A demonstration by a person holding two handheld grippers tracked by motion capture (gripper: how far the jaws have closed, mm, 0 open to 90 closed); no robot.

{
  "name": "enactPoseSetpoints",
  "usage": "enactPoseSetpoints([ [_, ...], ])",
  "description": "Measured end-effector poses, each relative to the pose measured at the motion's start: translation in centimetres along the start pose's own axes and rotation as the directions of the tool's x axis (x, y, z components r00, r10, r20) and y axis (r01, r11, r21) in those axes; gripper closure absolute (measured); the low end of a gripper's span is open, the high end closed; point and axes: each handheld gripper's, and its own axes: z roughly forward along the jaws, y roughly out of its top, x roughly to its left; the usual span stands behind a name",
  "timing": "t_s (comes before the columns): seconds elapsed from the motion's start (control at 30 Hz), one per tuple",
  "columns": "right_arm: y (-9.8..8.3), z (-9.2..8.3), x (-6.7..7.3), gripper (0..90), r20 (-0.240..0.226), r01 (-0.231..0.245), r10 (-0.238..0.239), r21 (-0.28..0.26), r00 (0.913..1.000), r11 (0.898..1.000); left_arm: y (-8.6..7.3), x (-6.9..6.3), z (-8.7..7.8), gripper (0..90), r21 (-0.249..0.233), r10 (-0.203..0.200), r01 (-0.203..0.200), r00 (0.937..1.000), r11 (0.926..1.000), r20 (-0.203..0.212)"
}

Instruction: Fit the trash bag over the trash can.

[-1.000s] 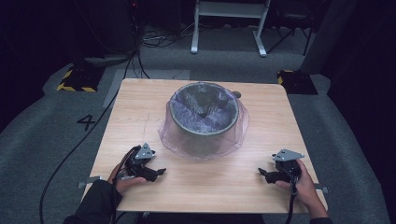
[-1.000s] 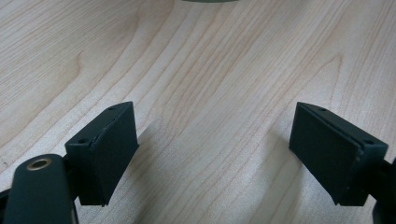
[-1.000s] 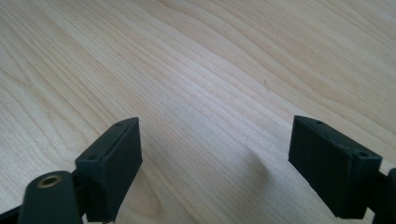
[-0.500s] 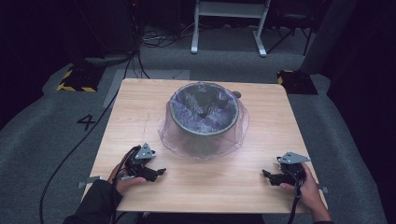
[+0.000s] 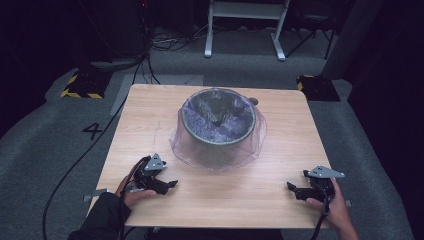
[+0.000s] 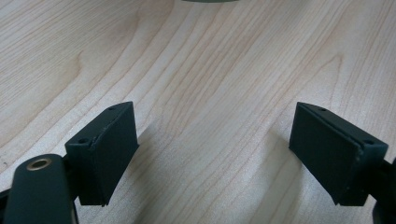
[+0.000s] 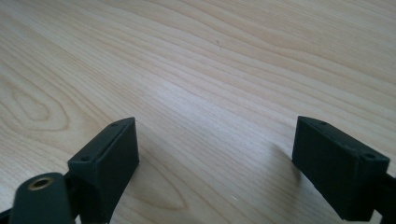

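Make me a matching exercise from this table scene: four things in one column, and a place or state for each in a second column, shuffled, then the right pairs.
Column one:
1. bucket
2. plastic bag
3. left gripper
4. right gripper

Column two:
A. near the table's front right edge, jaws apart with nothing between
B. stands at the middle of the table, toward the back
C. near the front left edge, jaws apart with nothing between
D. clear, lines the bucket and drapes down its outside

Pairs: 1-B, 2-D, 3-C, 4-A
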Motion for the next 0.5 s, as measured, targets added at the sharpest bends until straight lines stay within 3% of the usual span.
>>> enactPoseSetpoints([
  [0.5,-1.5,-1.5,-2.2,14.3,0.068,-0.082,0.082,0.001,0.9943,0.997,0.0,0.0,0.0,14.7,0.0,0.0,0.0,1.0,1.0,-0.002],
])
